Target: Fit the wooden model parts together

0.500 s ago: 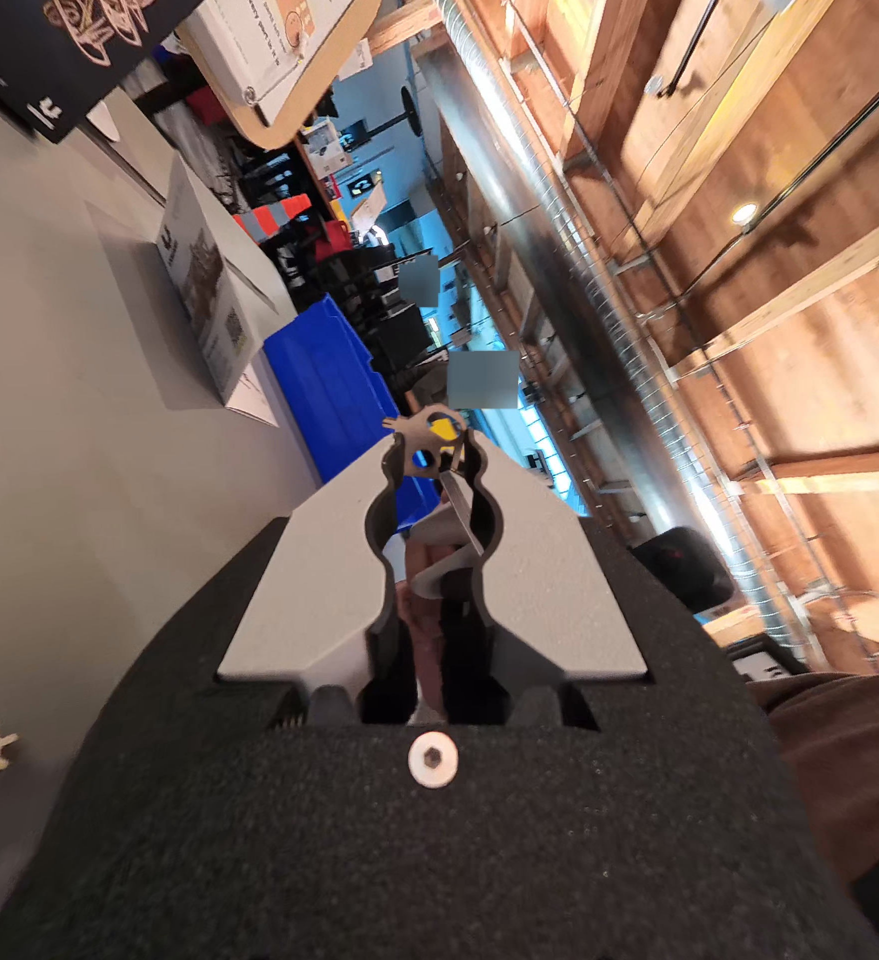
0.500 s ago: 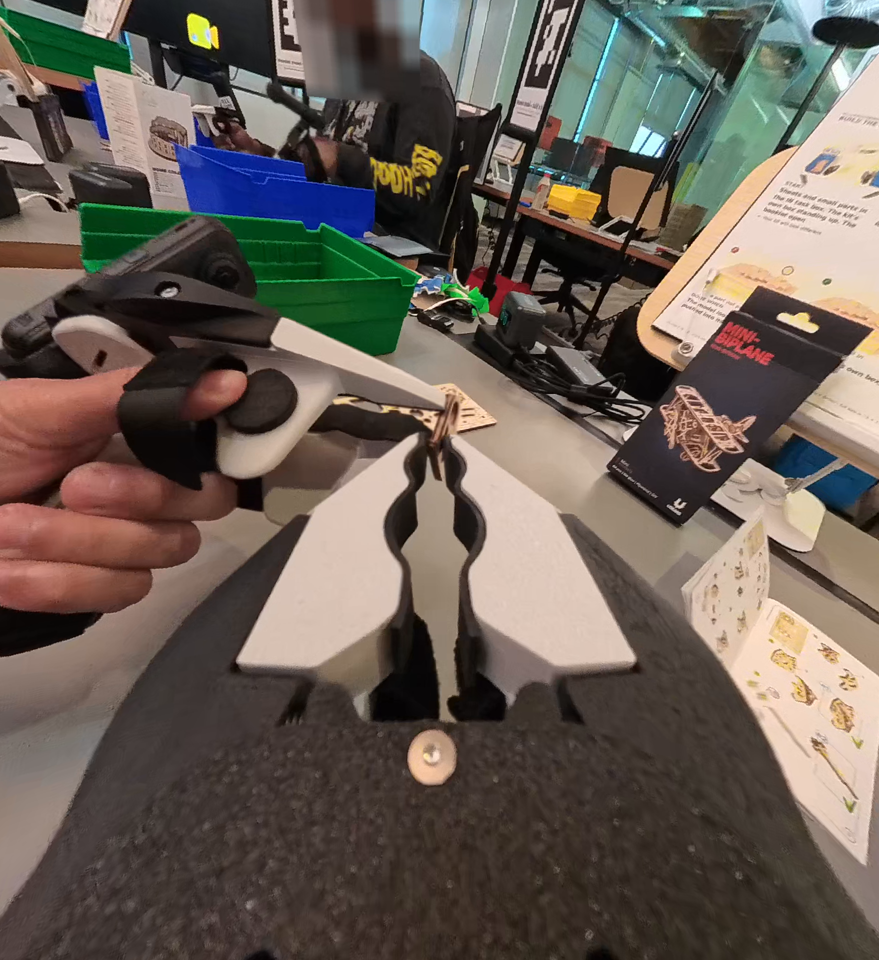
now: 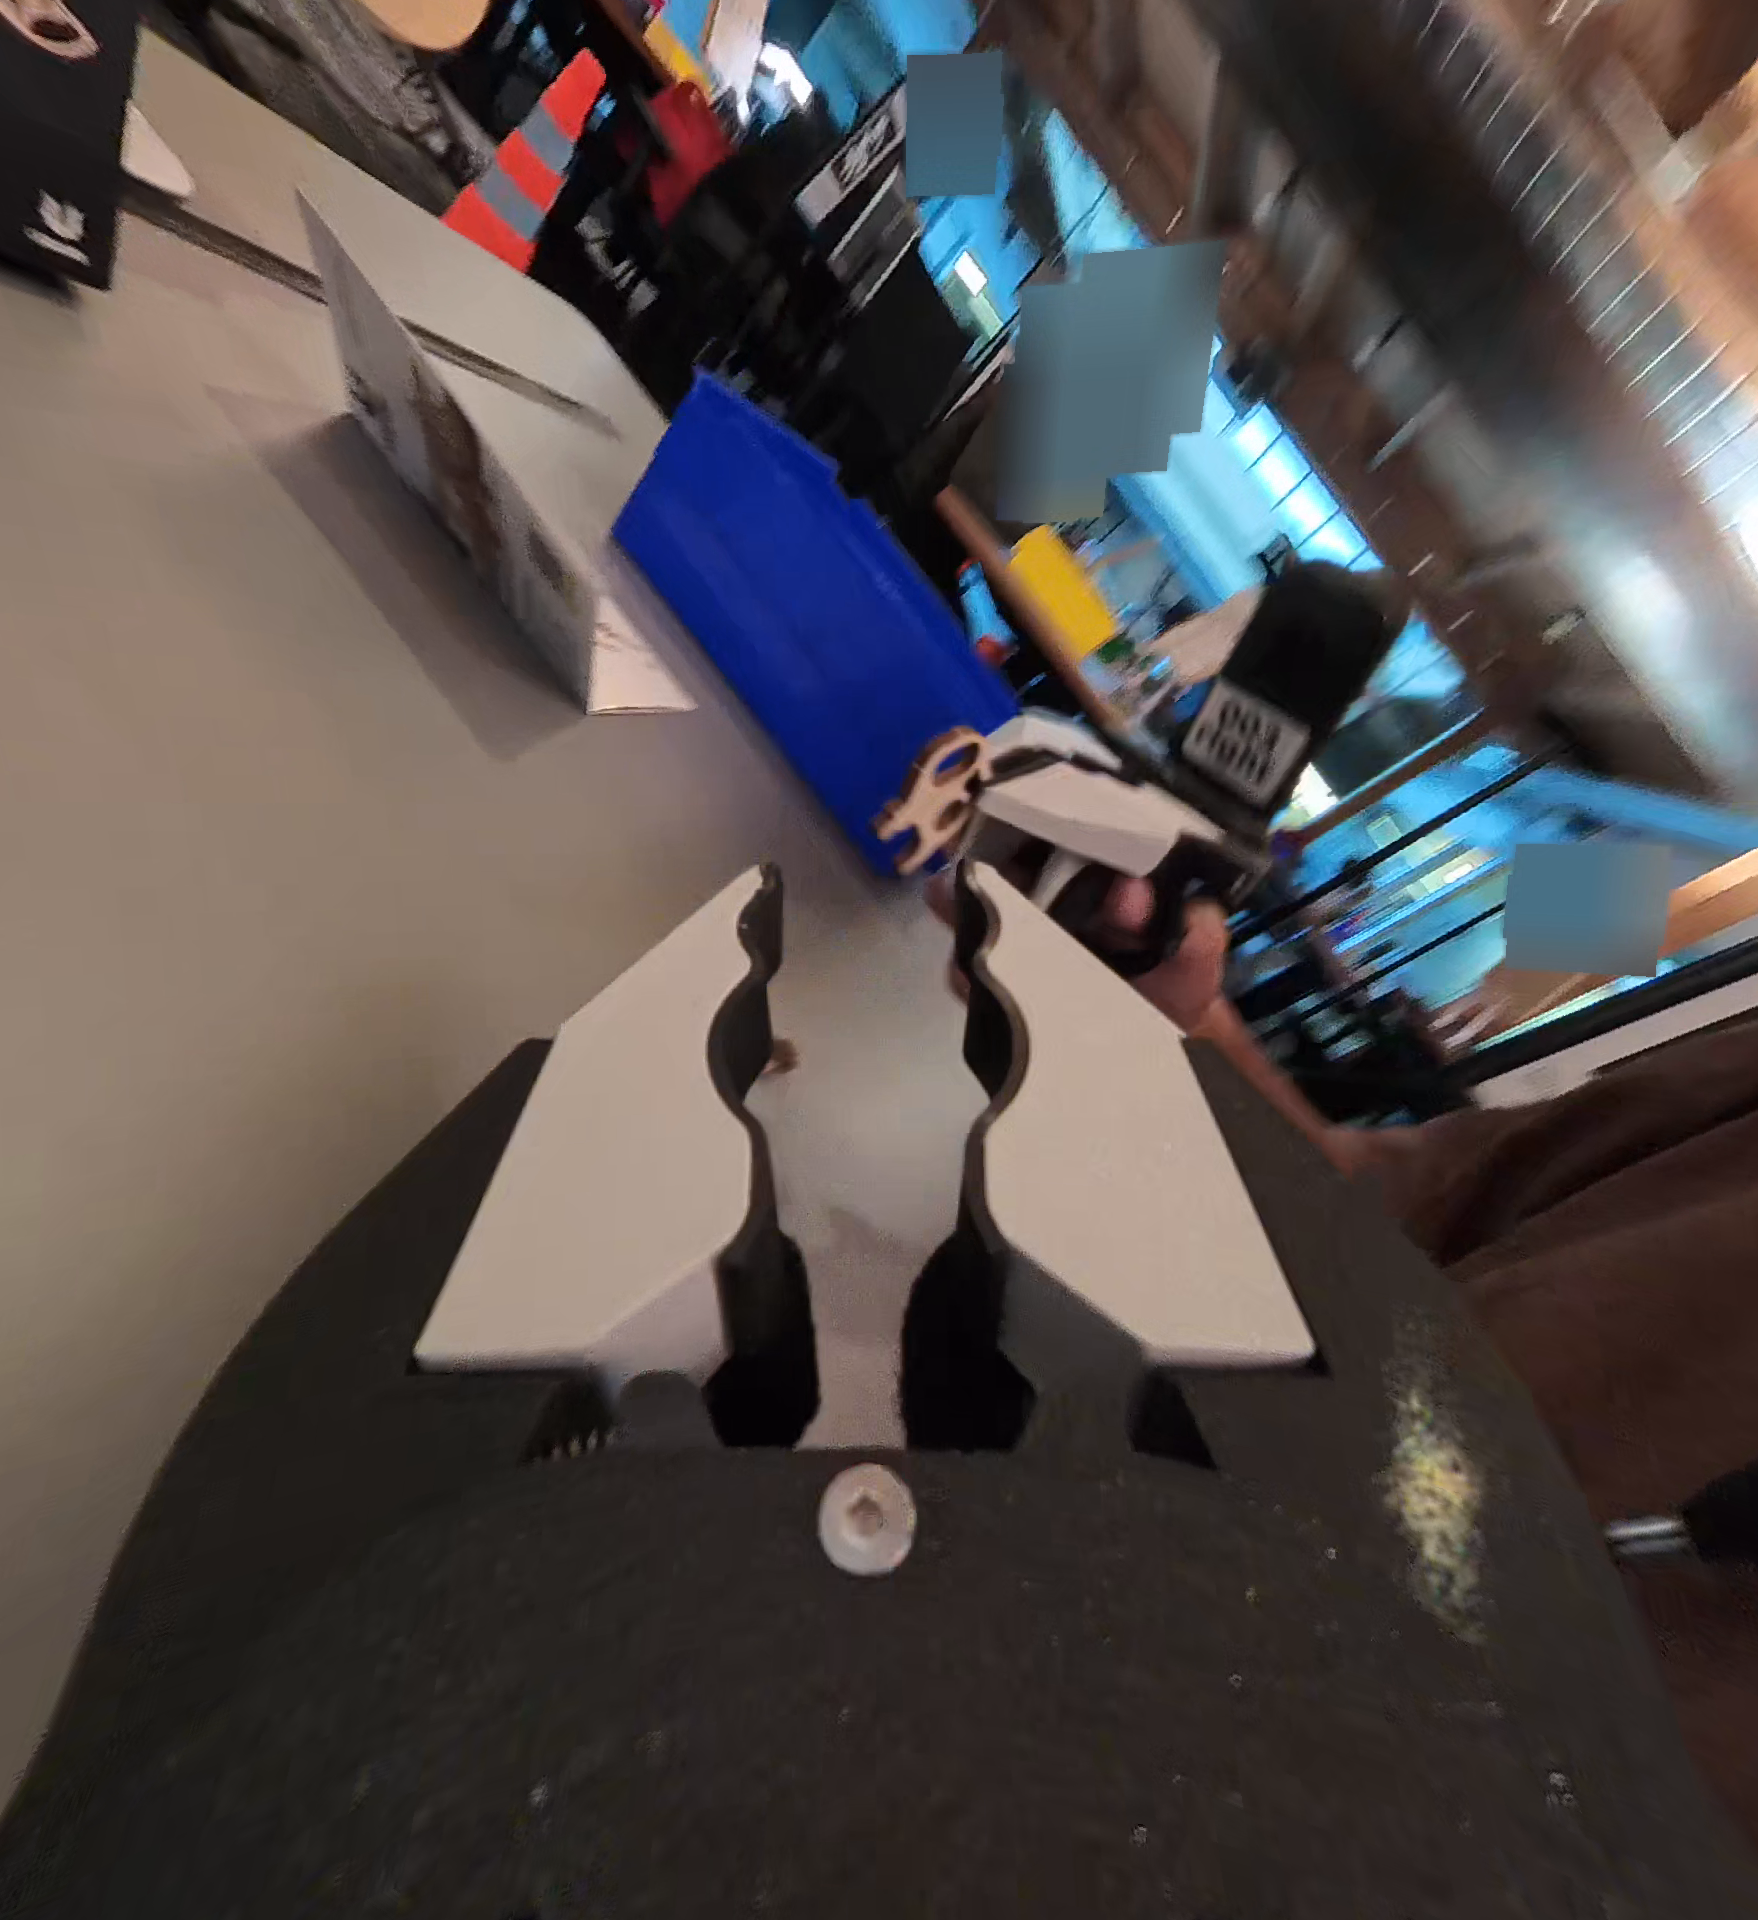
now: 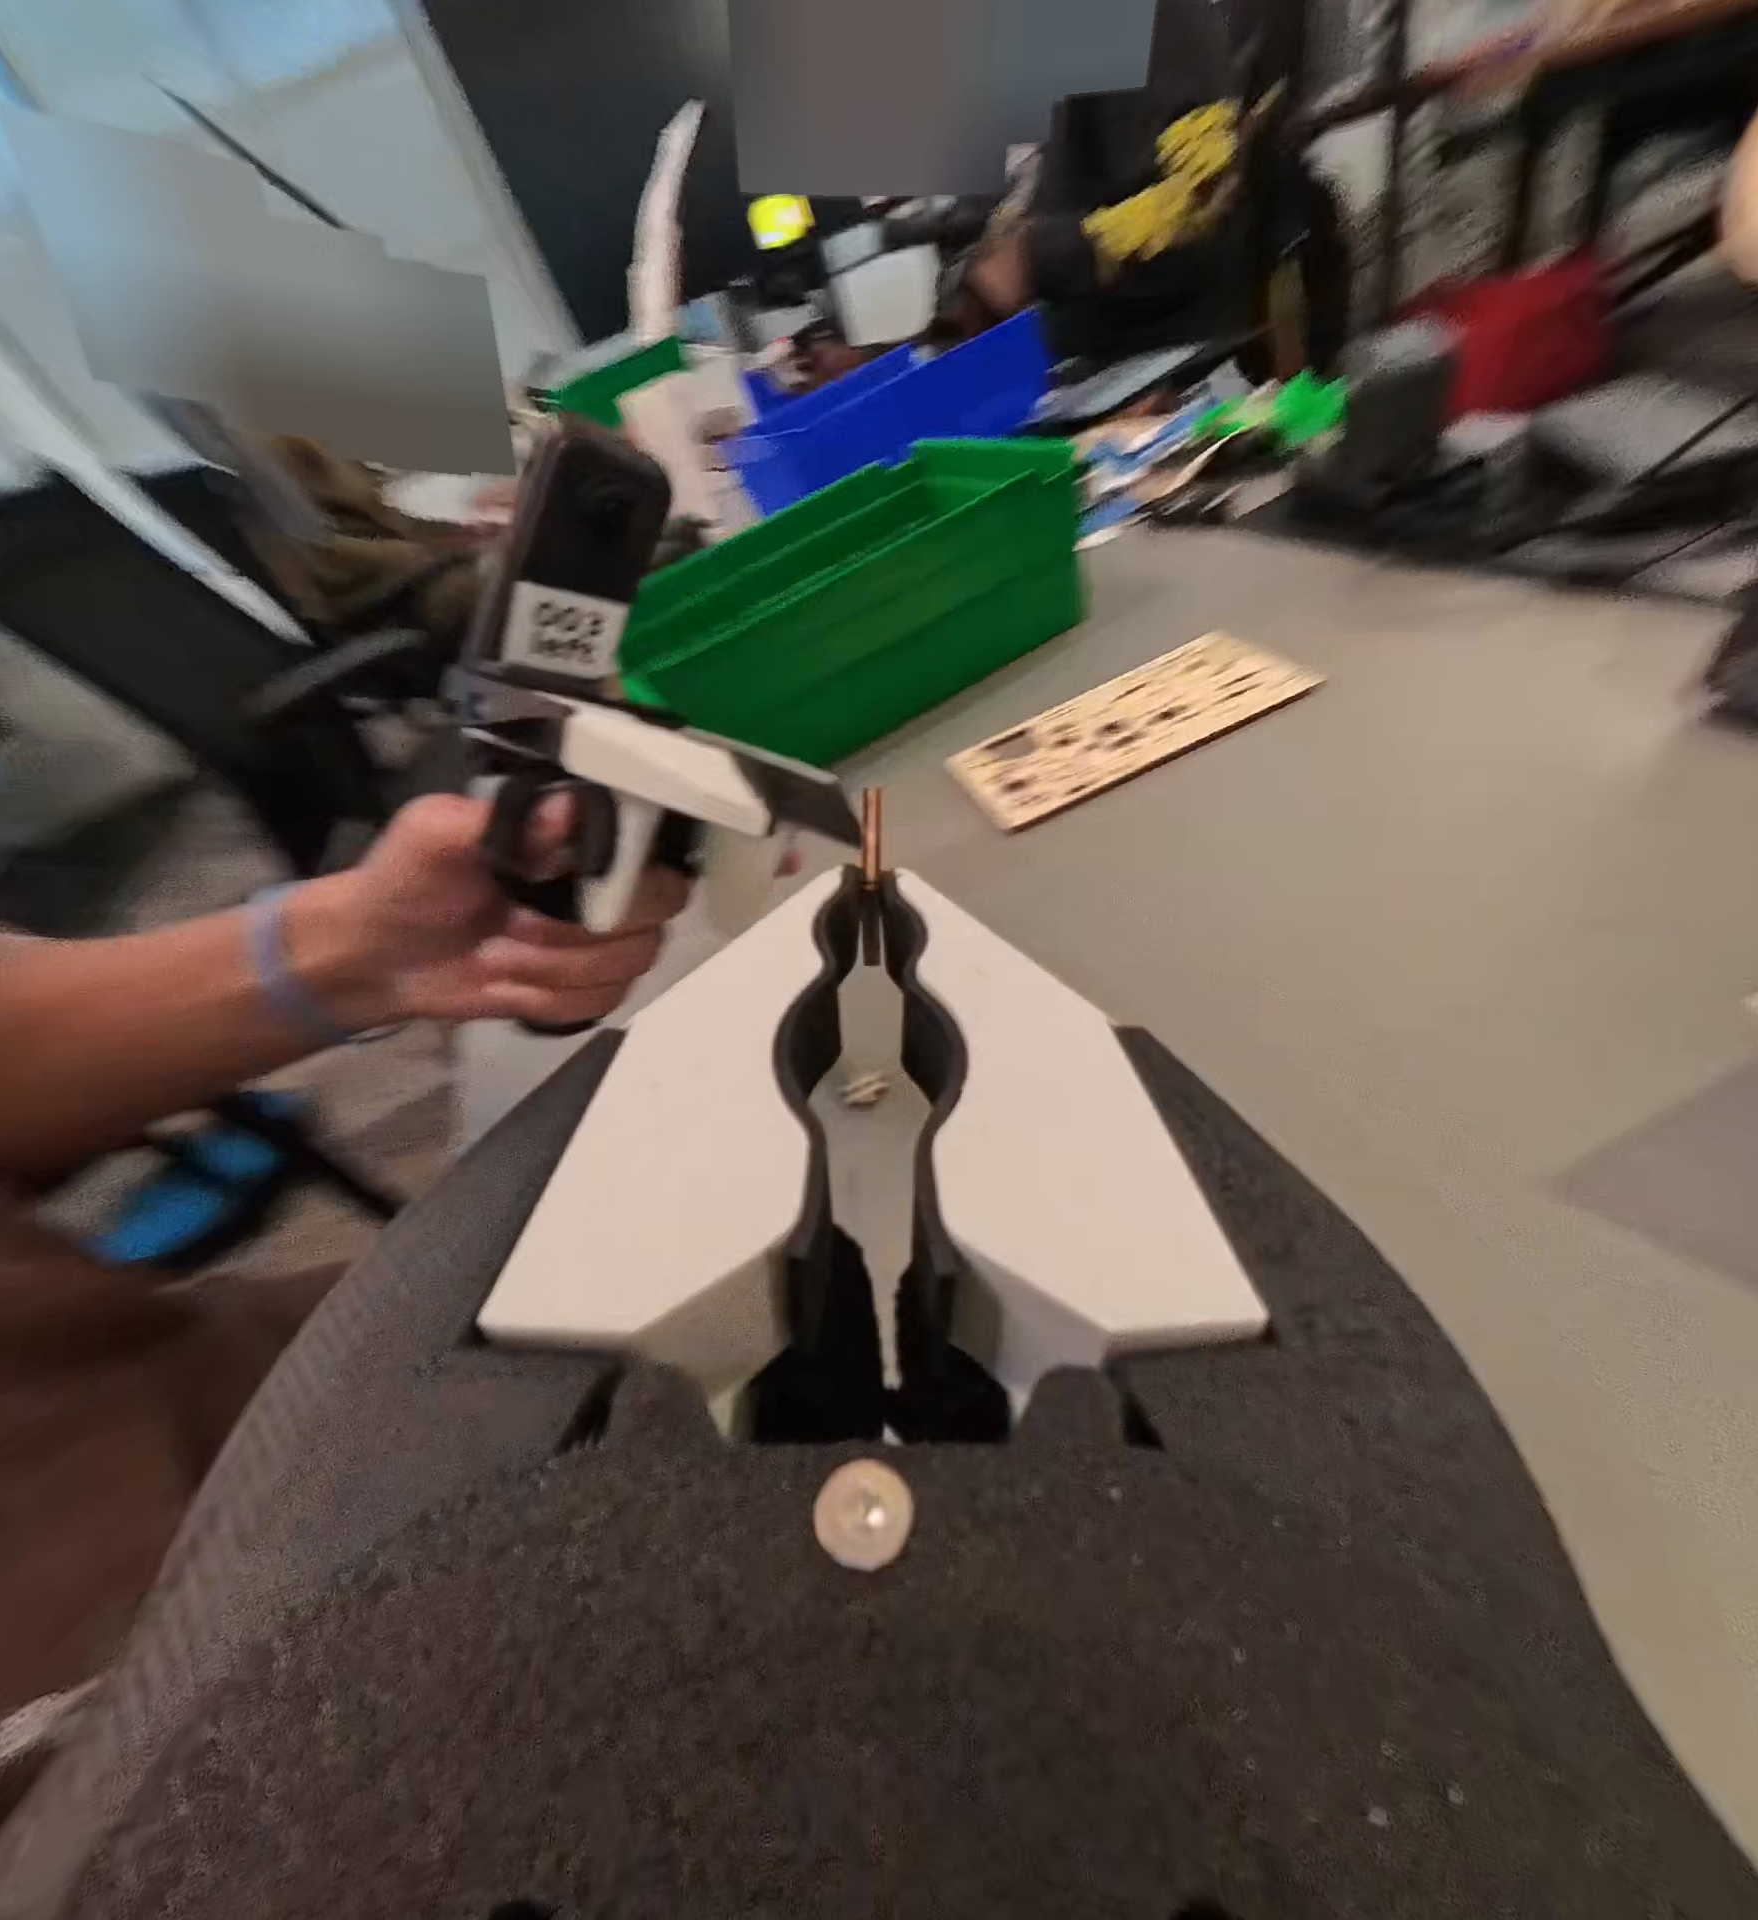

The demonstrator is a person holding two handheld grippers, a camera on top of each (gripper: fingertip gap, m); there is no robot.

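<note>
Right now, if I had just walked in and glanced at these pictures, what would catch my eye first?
Probably the small wooden piece pinched upright at the tip of the right gripper, held above the grey table. Close beside it is the left gripper, open and empty, in a person's hand. Behind them sit a bright green bin and, to its right, a flat wooden sheet with shapes punched out.

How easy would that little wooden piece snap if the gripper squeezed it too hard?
Probably quite easily. The wooden piece has cut-out holes and thin prongs, so it looks fragile. Edge-on it is very thin, so likely light and stiff rather than floppy. The right gripper pinches only its lower edge, so a sideways push might twist it loose.
</note>
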